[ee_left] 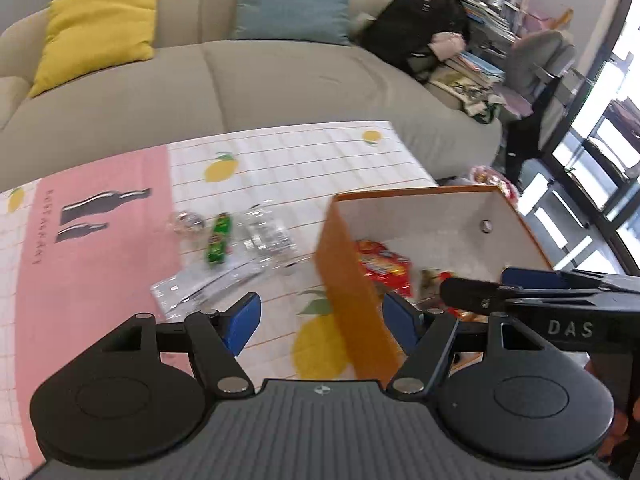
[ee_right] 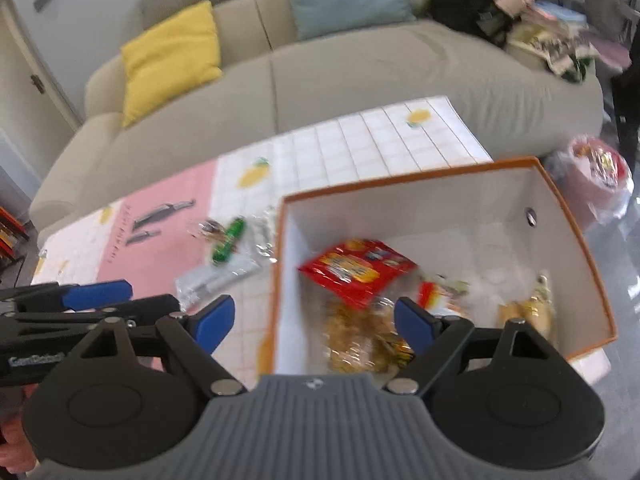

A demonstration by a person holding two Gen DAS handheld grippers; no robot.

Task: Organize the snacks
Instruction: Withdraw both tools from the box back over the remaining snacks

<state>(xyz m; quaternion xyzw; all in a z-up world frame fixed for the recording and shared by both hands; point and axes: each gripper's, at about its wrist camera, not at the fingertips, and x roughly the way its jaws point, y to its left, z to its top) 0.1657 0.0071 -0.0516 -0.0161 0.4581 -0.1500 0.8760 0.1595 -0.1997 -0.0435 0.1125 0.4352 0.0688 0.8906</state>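
Note:
An orange box with a white inside stands on the right part of the table. In it lie a red snack bag, a clear bag of golden snacks and a yellow packet. My right gripper hangs open over the box's near left wall, with nothing between its fingers. My left gripper is open too, astride the box's left wall without touching it. Left of the box, a green packet and clear wrappers lie on the cloth. Each view shows the other gripper alongside.
The table wears a lemon-print and pink cloth. Behind it stretches a beige sofa with a yellow cushion, a blue cushion and a black bag. A plastic bag of snacks sits on the floor to the right.

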